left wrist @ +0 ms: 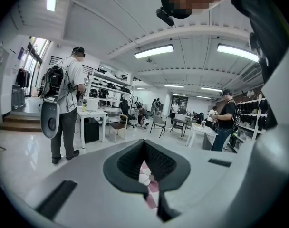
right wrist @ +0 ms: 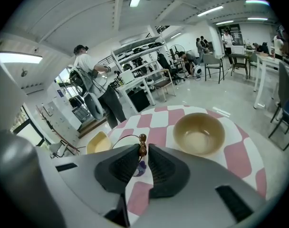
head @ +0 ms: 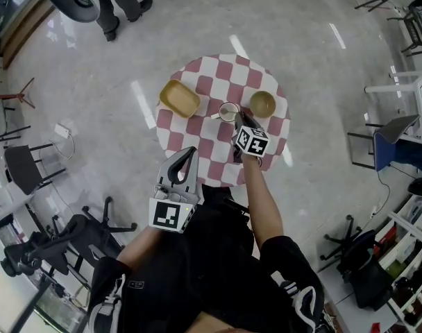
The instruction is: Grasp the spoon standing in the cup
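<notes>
Surface (head: 218, 69): round, red-and-white checked cloth.
Cup (head: 228, 111): near the middle of the surface, between a yellow dish (head: 179, 98) toward the left edge and a round bowl (head: 262, 104) toward the right edge; apart from both.
Spoon (right wrist: 142, 140): stands in the cup, brown knobbed handle rising above the rim.
Right tool (right wrist: 142, 151): at the cup from the near side, jaws closed on the spoon handle, one pad against each side, just below the knob.
Left tool (left wrist: 144, 143): above the near left edge of the surface, well apart from the cup; jaw tips together, nothing between them.
</notes>
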A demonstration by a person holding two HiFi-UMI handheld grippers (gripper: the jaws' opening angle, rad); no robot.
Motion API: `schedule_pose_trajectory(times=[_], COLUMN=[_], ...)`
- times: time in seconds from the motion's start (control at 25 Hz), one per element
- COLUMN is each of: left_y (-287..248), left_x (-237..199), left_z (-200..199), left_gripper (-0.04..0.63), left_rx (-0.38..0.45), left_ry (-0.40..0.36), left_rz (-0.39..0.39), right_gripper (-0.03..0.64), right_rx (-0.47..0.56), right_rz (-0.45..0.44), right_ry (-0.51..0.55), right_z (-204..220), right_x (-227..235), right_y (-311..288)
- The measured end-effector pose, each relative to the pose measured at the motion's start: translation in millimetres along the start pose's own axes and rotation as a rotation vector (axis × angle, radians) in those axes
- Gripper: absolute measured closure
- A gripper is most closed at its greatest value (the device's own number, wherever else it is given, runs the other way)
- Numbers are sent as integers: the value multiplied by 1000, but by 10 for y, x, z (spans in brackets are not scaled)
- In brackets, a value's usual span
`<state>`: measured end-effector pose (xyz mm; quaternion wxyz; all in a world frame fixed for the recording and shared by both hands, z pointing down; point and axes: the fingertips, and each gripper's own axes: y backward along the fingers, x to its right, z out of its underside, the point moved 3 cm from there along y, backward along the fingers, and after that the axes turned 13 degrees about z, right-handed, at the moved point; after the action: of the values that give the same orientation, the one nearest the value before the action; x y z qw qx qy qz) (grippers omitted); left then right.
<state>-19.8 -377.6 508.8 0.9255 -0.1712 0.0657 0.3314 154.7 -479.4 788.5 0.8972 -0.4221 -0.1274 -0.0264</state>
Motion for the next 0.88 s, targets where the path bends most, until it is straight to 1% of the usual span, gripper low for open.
schedule_pose_trajectory(times=[0.08, 0.28, 0.4, 0.68, 0.88], left_y=[42, 150, 255, 596, 940], left_x=[-1, 18, 18, 27, 83], left_z=[11, -16, -5, -24, -12], left_gripper=[588, 588, 588, 588, 588], left_rx=[1, 29, 43, 63, 102], left_ry=[3, -16, -12, -18, -28], left_rz=[-3, 10, 6, 9, 19], right_gripper=[554, 554, 555, 555, 555], right_rx=[5, 31, 56, 132, 199], right_rz=[4, 24, 27, 45, 53], right_ry=[11, 13, 5, 8, 13], right_z=[9, -21, -49, -120, -102], right_x=[-26, -57, -76, -200, -316], right_y=[-1, 62, 140, 467, 868])
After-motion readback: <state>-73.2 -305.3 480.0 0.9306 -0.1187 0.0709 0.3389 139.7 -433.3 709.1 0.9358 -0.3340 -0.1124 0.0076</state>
